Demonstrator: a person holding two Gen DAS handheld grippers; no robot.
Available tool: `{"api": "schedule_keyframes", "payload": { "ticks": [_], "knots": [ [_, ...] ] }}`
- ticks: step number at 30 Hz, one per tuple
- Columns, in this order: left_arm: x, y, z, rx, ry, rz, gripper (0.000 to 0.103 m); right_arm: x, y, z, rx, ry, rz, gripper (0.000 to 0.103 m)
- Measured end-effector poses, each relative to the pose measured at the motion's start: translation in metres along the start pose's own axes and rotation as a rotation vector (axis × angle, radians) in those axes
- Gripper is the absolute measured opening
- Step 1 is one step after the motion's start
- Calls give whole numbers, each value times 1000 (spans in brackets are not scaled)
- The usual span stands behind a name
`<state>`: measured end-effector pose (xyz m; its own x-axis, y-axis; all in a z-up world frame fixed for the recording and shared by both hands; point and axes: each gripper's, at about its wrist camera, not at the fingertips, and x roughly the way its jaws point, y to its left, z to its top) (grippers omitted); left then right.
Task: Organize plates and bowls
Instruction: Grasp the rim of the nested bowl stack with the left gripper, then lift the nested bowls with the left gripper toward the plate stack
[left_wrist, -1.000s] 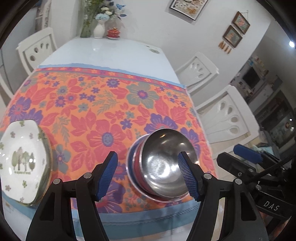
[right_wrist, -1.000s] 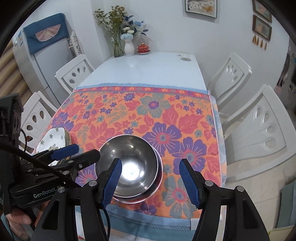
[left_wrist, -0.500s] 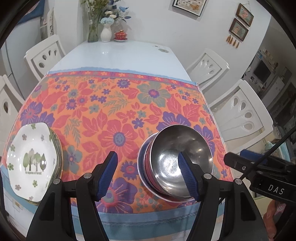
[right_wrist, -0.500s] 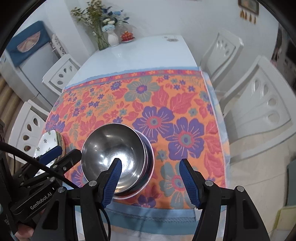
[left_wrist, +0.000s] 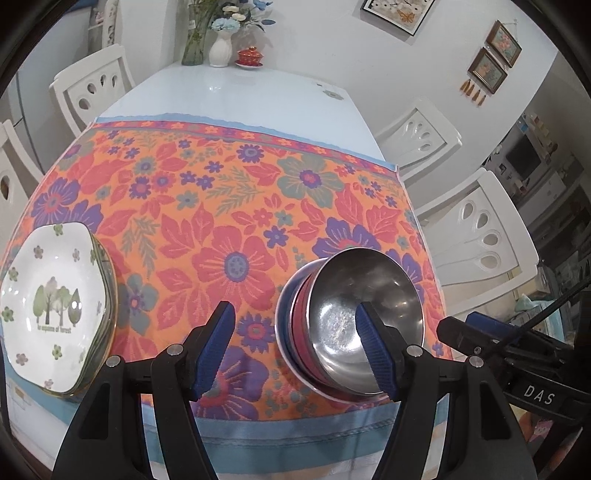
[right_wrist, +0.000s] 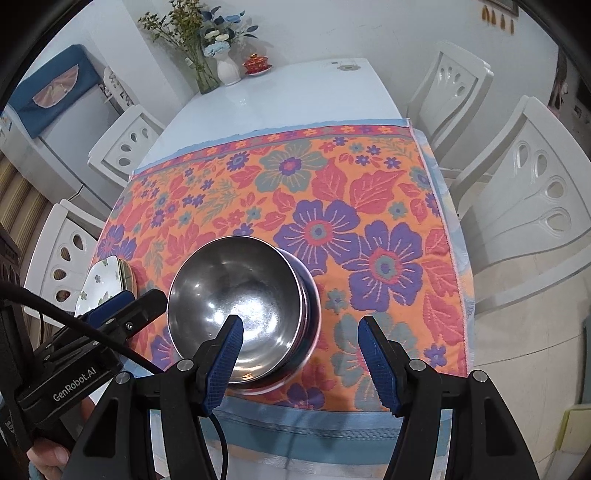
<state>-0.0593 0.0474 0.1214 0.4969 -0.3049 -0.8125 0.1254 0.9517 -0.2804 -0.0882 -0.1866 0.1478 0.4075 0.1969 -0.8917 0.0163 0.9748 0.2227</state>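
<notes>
The stack of bowls (right_wrist: 243, 314) sits near the front hem of the flowered cloth (right_wrist: 332, 206), the stack of plates (left_wrist: 55, 314) to its left. Both the left gripper (left_wrist: 295, 345) and the right gripper (right_wrist: 297, 360) gape wide, holding nothing. Best to take the top bowl by its rim, squarely. Only the left view shows the tree picture on the top plate; the right view shows the fridge
</notes>
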Motion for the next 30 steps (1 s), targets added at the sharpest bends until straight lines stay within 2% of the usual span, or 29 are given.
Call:
{"api": "schedule_keyframes", "payload": {
  "ticks": [8, 16, 22, 24, 26, 28, 30],
  "knots": [
    [-8, 15, 6, -16, -12, 3, 66, 8, 4, -3, -5, 25, 12, 62],
    [-1, 6, -2, 23, 23, -21, 66, 8, 8, -4, -36, 16, -25, 62],
    [9, 8, -5, -10, 58, -50, 66, 14, 5, -7, -21, 41, -17, 62],
    [13, 12, -5, -34, 72, -69, 66, 13, 6, -7, -35, 23, -69, 62],
    [20, 16, -4, -59, 99, -123, 66, 10, 13, -7, -83, -10, -121, 62],
    [32, 21, -1, -89, 151, -166, 66, 9, 17, -7, -107, -22, -121, 62],
    [35, 24, 1, -110, 152, -179, 66, 13, 17, -6, -87, 3, -77, 62]
  ]
}}
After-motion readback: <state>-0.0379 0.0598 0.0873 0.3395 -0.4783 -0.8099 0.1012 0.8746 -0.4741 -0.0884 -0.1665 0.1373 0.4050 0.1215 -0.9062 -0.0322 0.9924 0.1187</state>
